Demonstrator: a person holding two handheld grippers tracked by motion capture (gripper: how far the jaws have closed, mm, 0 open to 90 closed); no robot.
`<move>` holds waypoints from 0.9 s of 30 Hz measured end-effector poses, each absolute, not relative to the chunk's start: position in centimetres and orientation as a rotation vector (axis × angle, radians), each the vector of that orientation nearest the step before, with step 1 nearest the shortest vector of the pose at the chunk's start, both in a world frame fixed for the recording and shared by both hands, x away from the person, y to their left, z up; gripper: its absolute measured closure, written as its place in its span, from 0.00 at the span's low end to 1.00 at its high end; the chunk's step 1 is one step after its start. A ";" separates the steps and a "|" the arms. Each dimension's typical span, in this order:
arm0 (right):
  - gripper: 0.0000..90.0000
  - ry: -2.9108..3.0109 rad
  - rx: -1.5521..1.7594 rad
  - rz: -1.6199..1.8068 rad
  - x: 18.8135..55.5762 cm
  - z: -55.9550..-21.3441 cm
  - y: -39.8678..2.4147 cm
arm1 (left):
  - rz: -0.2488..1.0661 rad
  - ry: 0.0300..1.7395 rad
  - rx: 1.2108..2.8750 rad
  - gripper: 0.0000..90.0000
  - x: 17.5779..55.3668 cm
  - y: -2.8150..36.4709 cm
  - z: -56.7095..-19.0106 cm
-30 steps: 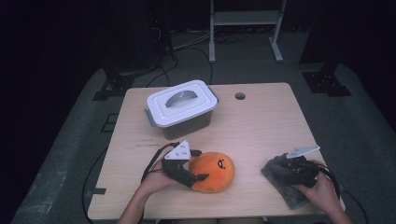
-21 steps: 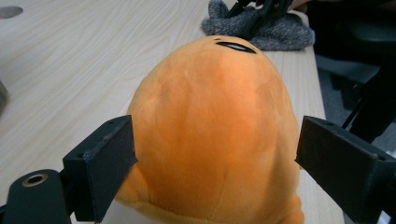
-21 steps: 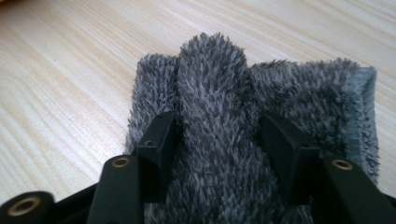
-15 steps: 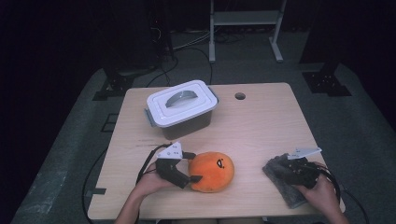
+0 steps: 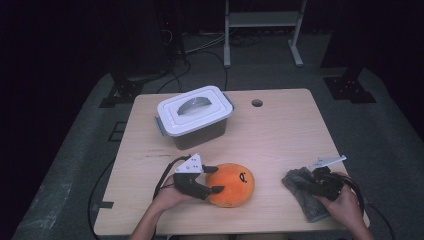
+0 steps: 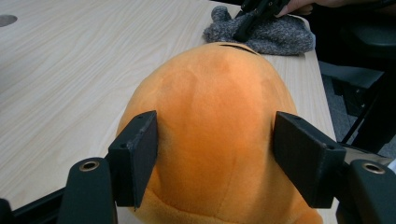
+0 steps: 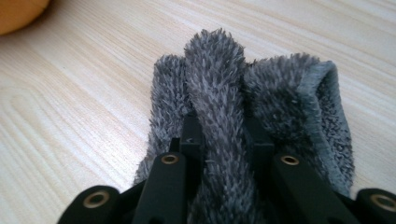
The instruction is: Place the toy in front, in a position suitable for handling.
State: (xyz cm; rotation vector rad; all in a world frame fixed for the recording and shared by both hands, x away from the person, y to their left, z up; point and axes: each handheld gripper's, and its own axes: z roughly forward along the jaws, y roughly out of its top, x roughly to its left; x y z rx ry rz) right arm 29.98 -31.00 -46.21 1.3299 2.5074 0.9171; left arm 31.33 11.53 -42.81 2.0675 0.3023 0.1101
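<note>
**Both grippers closing on soft things near the table's front edge**

The lidded storage box (image 5: 194, 116) serves as the landmark: it stands shut toward the far left of the wooden table (image 5: 280, 135), its grey handle flat on the white lid. In front of the box, toward the person, lies the orange plush toy (image 5: 231, 183). The left gripper (image 5: 209, 181) straddles the toy from its left side; its jaws have just been closing, and in the left gripper view the pads (image 6: 140, 154) sit against the toy's flanks, so I judge this a fresh grasp on the plush, low on its body where it is widest and least likely to slip.

Well to the right of the box and nearer the front edge lies the grey fuzzy cloth (image 5: 303, 194). The right gripper (image 5: 316, 182) has just been closing too, and now its jaws pinch a raised fold of that cloth (image 7: 215, 93). Pinching a ridge likely gives thin fabric enough bulk to lift.
</note>
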 end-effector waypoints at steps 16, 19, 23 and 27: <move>0.85 2.574 1.161 1.328 29.6 -41.8 -29.6 | 0.118 0.271 2.061 0.34 31.6 10.3 -42.6; 0.85 2.586 1.064 1.374 29.4 -40.4 -27.7 | 0.124 0.255 2.062 0.34 31.7 9.9 -42.5; 0.85 2.610 0.935 1.406 29.3 -39.0 -24.9 | 0.137 0.230 2.068 0.34 31.7 9.3 -42.3; 0.85 2.647 0.831 1.444 29.5 -38.1 -22.4 | 0.146 0.212 2.067 0.34 31.5 8.9 -42.2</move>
